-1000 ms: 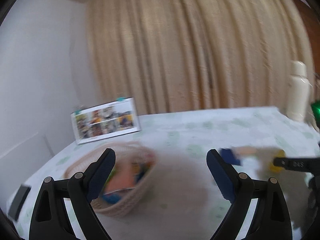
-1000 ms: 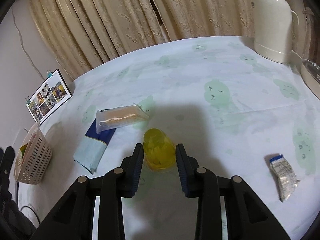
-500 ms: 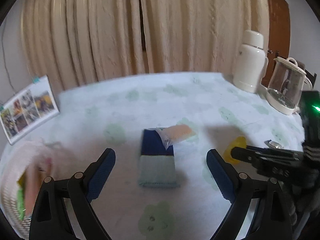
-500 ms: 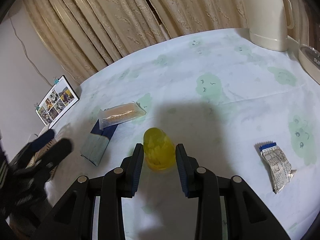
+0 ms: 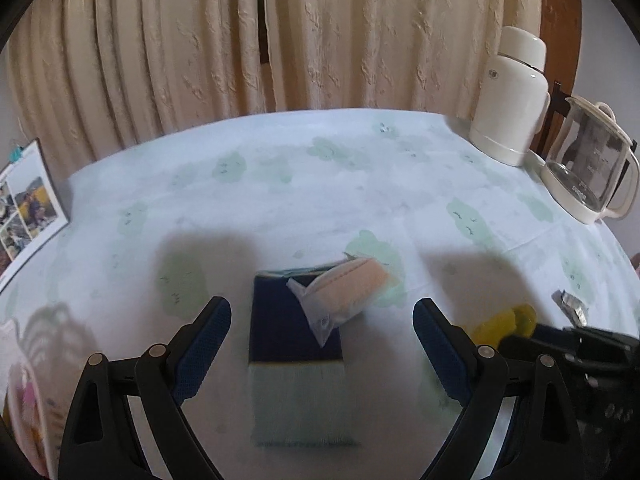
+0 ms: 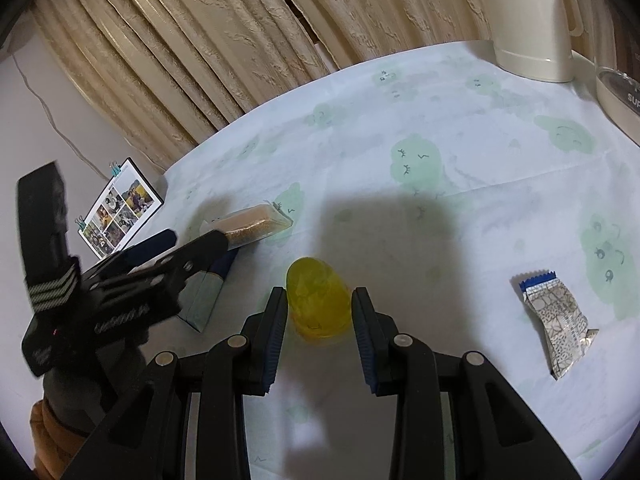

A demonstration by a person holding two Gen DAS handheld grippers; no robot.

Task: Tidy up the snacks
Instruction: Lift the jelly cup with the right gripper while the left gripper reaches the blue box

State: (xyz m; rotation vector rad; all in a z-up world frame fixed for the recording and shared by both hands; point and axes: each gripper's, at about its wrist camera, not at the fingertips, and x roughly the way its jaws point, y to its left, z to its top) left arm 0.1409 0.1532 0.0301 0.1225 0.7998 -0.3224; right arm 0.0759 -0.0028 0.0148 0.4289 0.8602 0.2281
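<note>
— Over the table, where have your left fingers got to?

— I've swung them away from the wicker basket, which a second ago sat straight ahead and now only shows as a blur at the left edge. They hang spread wide, holding nothing, above the blue-and-pale-green flat packet with the clear-wrapped wafer bar lying across its far end.

— And the right?

— My right fingers haven't shifted: they bracket the yellow jelly cup, which sits on the table between them. The pads look to be touching its sides, though I cannot tell whether they are truly pinching it (the cup hasn't left the cloth in any case).

— So what does the swing mean?

— I judge the left is lining up for its next pick, probably the wafer bar, since it's on top. Three snacks plus the silver patterned sachet, well off to the right, are not yet in the basket.
</note>
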